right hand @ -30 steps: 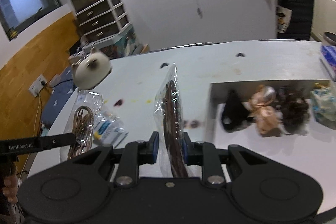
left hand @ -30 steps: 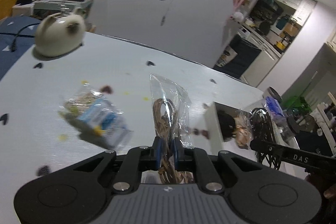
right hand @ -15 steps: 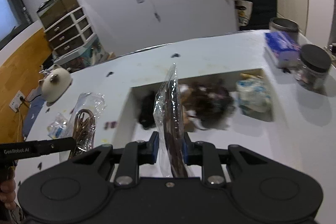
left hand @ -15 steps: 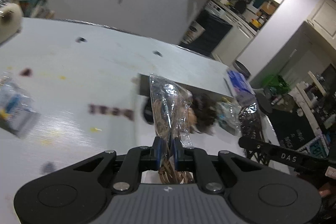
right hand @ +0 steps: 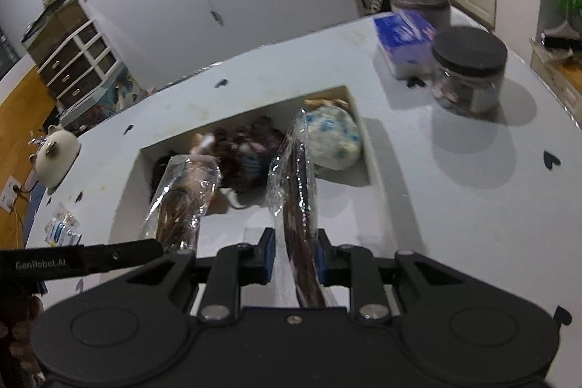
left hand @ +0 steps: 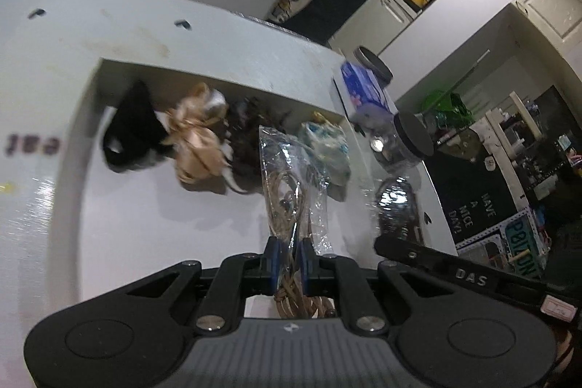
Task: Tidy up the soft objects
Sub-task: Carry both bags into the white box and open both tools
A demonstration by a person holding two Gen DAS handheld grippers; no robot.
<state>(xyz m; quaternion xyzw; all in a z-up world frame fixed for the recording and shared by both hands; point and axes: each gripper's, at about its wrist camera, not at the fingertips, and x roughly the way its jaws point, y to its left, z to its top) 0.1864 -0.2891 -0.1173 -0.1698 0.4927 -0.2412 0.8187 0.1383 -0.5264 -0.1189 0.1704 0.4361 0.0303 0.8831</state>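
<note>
**Two bags over the white box**

My left gripper (left hand: 289,255) pinches a clear bag of tan cord (left hand: 291,191). In my right gripper (right hand: 294,255), opened a little, stands a clear bag of dark cord (right hand: 296,184). Both hang above the white box (right hand: 358,119), where soft things lie.

Scrunchies (left hand: 196,137) in recessed tray (right hand: 363,130); jar (right hand: 469,71) right of it

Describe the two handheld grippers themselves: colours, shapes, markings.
Both are matte black. Each has a wide body with two round discs and silver screws, and angular linkage arms that end in blue finger pads. The left gripper has a ribbed grey panel. Seen from the right wrist, its side bar reads "GenRobot.AI". The right gripper shows "DAS" on its bar in the left view. No cables show.
</note>
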